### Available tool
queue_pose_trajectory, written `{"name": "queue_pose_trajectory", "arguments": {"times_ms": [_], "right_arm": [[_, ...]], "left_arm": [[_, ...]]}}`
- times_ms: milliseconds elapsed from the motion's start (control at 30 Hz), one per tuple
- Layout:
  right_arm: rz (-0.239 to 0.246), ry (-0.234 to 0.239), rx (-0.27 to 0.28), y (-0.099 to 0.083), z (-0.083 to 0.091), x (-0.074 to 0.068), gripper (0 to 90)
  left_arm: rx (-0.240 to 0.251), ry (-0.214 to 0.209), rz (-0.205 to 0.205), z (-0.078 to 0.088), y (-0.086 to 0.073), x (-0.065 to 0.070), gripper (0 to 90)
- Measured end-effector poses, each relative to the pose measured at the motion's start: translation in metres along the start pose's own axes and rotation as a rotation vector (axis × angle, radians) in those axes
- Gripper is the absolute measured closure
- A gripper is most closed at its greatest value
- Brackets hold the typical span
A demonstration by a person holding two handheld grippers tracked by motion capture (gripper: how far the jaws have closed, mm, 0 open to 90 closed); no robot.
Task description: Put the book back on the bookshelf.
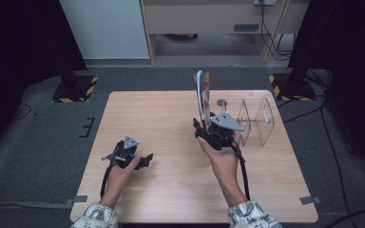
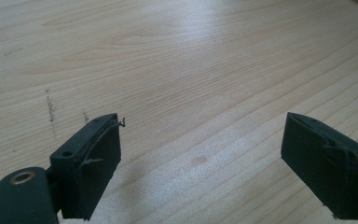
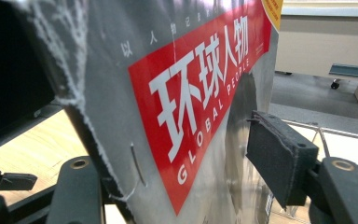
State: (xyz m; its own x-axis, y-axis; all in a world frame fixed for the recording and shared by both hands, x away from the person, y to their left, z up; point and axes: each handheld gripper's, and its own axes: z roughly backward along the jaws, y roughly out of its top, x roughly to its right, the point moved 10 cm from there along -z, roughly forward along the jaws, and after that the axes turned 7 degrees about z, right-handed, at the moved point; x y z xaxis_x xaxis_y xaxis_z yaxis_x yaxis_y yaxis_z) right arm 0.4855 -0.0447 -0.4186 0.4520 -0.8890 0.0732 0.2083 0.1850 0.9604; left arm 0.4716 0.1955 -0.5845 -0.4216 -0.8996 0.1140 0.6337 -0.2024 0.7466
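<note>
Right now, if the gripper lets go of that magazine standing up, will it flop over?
Probably yes. The magazine is thin and stapled, with a worn spine, so it likely bends easily. In the high view it stands on edge in the right gripper, beside the clear rack, so it seems apt to tip. Its glossy cover may slip.

Magazine upright in right claw beside clear rack; left claw low on table.
</note>
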Motion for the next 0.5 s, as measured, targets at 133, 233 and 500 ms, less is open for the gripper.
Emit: {"name": "queue_pose_trajectory", "arguments": {"times_ms": [133, 233, 500], "right_arm": [[0.001, 0.001, -0.003, -0.002, 0.0, -0.001, 35.3], [0.009, 0.002, -0.01, -0.006, 0.001, -0.002, 32.8], [0.039, 0.015, -0.055, -0.015, 0.003, -0.001, 19.2]], "left_arm": [[0.0, 0.001, 0.0, 0.0, 0.0, 0.0, 11.3], [-0.001, 0.001, -0.006, 0.0, 0.0, 0.0, 11.3], [-0.006, 0.001, -0.006, -0.001, -0.001, 0.0, 11.3]]}}
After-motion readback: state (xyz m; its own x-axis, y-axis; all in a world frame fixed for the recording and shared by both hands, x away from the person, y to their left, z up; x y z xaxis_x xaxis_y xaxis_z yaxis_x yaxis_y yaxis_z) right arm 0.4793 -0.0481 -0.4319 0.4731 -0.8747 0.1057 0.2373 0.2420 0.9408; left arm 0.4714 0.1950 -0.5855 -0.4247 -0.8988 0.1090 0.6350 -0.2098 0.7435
